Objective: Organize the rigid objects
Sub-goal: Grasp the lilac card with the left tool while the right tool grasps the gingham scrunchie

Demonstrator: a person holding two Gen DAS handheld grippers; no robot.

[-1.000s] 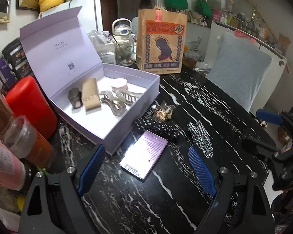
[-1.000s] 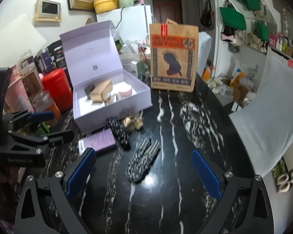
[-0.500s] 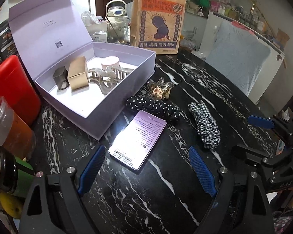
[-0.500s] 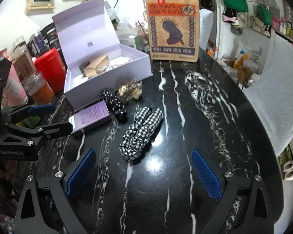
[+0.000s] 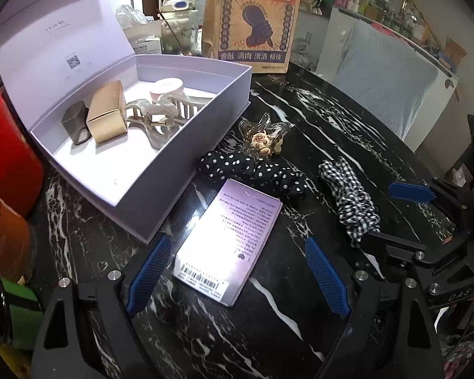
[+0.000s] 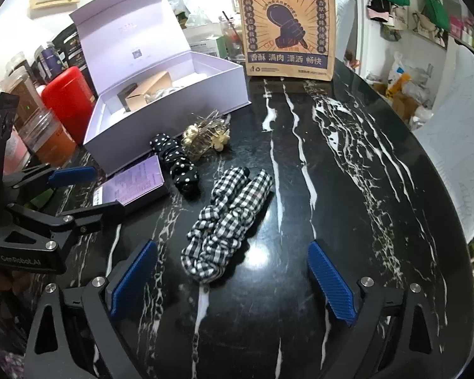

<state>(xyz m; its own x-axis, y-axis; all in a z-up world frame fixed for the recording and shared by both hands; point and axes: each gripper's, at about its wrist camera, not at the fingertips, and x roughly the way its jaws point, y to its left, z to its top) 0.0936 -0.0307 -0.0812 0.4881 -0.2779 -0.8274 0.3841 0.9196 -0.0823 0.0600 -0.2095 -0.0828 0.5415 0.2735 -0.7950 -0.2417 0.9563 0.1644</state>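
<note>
A flat lilac packet [image 5: 229, 240] lies on the black marble table, between the open fingers of my left gripper [image 5: 237, 271], which is low over it. An open lilac box [image 5: 148, 170] behind it holds a gold carton [image 5: 107, 115], a dark clip [image 5: 75, 123], clear hair claws [image 5: 161, 117] and a pink tin [image 5: 167, 87]. A clear claw with a beaded charm [image 5: 262, 137] and a polka-dot scrunchie [image 5: 252, 173] lie beside the box. My right gripper [image 6: 233, 278] is open over a checked scrunchie [image 6: 230, 224]. The packet also shows in the right wrist view [image 6: 132, 186].
A brown paper bag [image 6: 287, 25] stands at the back. A red canister [image 6: 69, 98] and jars [image 6: 47, 139] crowd the left edge. A pale cushion [image 5: 388, 75] is beyond the table's right side. Bare marble [image 6: 347, 164] lies to the right.
Both grippers have moved forward and lower toward the table. The packet now sits between the left fingers and the checked scrunchie between the right fingers. Both stay open.
</note>
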